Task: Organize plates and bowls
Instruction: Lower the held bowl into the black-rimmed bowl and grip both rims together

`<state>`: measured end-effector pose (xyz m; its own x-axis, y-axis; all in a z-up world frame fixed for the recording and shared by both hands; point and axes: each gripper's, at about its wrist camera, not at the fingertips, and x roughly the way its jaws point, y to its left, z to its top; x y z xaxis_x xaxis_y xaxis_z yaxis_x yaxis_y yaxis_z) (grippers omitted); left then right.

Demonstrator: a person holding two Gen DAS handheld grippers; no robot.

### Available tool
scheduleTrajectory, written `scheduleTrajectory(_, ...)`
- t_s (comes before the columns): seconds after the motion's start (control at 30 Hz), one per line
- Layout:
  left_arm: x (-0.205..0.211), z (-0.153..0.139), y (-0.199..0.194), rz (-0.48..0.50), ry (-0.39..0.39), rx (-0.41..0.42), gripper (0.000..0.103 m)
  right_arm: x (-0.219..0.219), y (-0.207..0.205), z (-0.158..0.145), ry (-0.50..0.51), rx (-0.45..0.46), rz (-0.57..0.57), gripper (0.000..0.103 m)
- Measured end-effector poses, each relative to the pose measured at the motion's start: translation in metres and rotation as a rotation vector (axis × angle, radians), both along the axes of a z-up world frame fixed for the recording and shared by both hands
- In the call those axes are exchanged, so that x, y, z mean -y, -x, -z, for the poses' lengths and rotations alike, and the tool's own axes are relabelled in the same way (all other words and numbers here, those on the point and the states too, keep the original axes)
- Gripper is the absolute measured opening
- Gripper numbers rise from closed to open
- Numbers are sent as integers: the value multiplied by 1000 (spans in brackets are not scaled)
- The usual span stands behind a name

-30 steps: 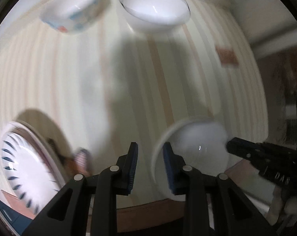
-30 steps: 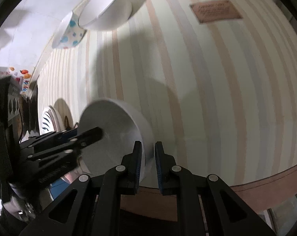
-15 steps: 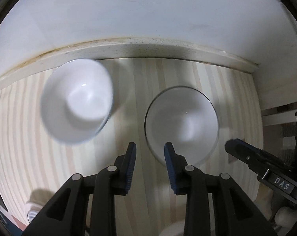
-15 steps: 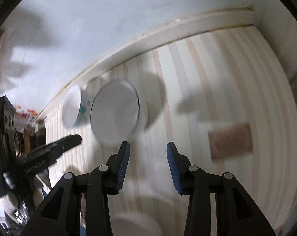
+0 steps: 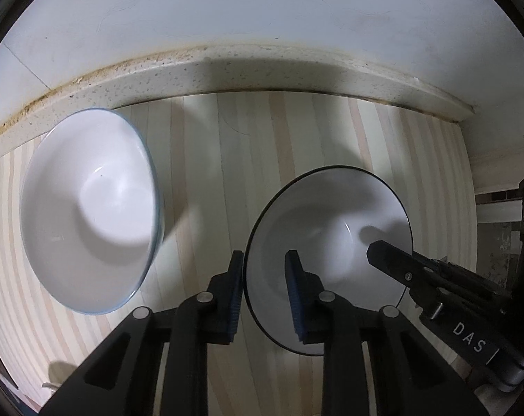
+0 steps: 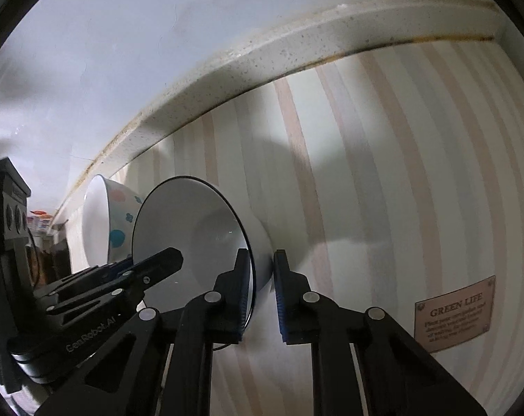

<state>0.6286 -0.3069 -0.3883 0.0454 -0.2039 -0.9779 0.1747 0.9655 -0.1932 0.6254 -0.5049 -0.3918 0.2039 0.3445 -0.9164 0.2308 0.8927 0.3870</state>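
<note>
Both the left gripper (image 5: 263, 274) and right gripper (image 6: 262, 274) are clamping opposite rims of the dark-edged white ceramic bowl (image 5: 331, 242) on the striped beige tablecloth (image 5: 210, 173), with the speckled stone ledge (image 5: 262, 69) lying behind, a spotted white bowl (image 5: 88, 208) sitting just beside, and a brown label (image 6: 454, 313) lying apart.

Your left wrist camera looked steeply down along its fingers, close over striped counter (image 5: 262, 145), facing back wall (image 5: 262, 10). Your right wrist camera looked down too, less steeply, just as close, facing same wall (image 6: 106, 52) from other side. Both views shared black-rimmed white bowl (image 5: 331, 228) (image 6: 192, 228), spotted bowl (image 5: 88, 208) (image 6: 116, 222), counter's speckled back edge. Each camera saw other gripper.
</note>
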Motion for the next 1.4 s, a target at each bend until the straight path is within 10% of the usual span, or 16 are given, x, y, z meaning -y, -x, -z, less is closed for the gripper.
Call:
scheduleTrajectory(1.0,-12,-122,114,94,49,183,21,-13,127,-119,8,130,-43,15)
scheduleTrajectory(1.4,-17,-96,178,137,32,120,21,-27,216,-118,-16,83,-50,15)
